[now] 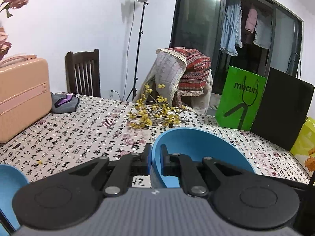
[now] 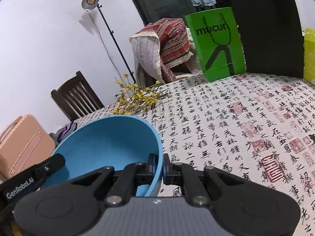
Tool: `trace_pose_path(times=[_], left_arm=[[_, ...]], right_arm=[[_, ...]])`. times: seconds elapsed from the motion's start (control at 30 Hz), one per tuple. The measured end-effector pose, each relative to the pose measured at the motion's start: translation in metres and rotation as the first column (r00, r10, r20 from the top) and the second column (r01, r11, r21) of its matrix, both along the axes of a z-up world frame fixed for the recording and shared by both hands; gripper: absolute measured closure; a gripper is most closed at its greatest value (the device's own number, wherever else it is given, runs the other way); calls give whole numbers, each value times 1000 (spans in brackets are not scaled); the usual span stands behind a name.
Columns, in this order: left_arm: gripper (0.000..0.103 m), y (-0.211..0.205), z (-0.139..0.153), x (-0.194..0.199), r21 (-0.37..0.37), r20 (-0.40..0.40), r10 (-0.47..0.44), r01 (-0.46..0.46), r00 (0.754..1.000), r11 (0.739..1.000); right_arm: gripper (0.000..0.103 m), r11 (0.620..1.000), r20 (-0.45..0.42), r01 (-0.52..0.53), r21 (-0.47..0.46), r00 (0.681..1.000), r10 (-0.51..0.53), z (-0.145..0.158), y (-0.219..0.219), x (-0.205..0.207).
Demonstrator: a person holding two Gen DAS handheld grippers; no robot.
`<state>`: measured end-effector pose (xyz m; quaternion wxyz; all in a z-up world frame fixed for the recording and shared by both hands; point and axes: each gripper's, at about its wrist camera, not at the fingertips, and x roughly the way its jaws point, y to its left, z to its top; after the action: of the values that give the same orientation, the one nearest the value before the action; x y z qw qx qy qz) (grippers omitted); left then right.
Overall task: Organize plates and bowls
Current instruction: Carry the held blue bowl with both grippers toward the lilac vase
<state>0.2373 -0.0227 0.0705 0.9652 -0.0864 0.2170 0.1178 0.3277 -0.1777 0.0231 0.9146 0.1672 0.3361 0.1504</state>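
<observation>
One blue bowl (image 1: 196, 143) is held between both grippers over the calligraphy-print tablecloth (image 1: 82, 129). In the left wrist view my left gripper (image 1: 155, 157) is shut on the bowl's left rim, one pad inside and one outside. In the right wrist view the same bowl (image 2: 110, 141) tilts toward the camera, and my right gripper (image 2: 161, 163) is shut on its right rim. There the left gripper's finger (image 2: 57, 162) shows at the bowl's opposite edge. Another blue dish (image 1: 9, 182) peeks in at the lower left; most of it is cut off.
A pink case (image 1: 21, 98) and a grey cloth (image 1: 65, 102) lie at the table's left. A yellow flower sprig (image 1: 153, 114) lies beyond the bowl. A green bag (image 1: 240, 100), a black bag (image 1: 281, 110) and a yellow bag (image 2: 310, 57) stand along the far right edge.
</observation>
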Motion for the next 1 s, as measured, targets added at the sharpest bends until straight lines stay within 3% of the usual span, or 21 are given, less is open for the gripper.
trace_pose_path(times=[1.0], left_arm=[[94,36,1,-25,-14,3,75,-75,997,997]], right_arm=[[96,997,15,-76,-5,997,76,4,43,-13]])
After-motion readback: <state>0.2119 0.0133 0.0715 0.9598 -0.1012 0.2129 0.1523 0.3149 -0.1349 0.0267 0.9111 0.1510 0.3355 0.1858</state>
